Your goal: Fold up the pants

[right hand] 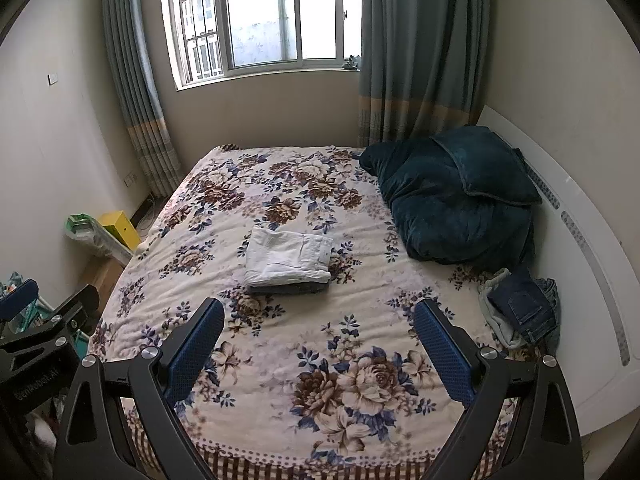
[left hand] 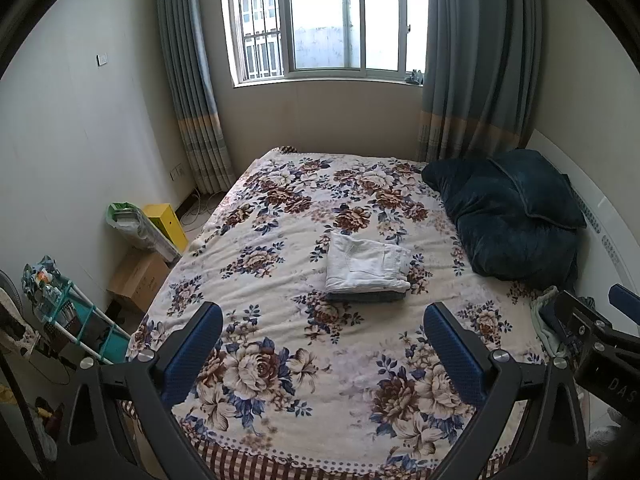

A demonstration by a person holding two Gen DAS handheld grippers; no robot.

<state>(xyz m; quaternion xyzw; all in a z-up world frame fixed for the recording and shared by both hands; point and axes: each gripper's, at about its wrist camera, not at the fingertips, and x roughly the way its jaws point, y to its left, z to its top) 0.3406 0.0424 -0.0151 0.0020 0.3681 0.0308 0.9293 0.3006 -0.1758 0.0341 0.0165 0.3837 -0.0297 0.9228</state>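
Right wrist view: both grippers' fingers [right hand: 444, 354] spread, empty, above the bed [right hand: 360, 280]. Folded stack [right hand: 288, 264] mid-bed; unfolded jeans [right hand: 524, 308] at the headboard could drag the cloth beneath when grabbed.

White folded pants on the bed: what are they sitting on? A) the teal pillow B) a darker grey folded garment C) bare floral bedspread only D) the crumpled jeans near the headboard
B: the white folded pants lie on top of a darker grey folded garment whose edge shows beneath them, mid-bed, apart from the teal pillow and the crumpled jeans.
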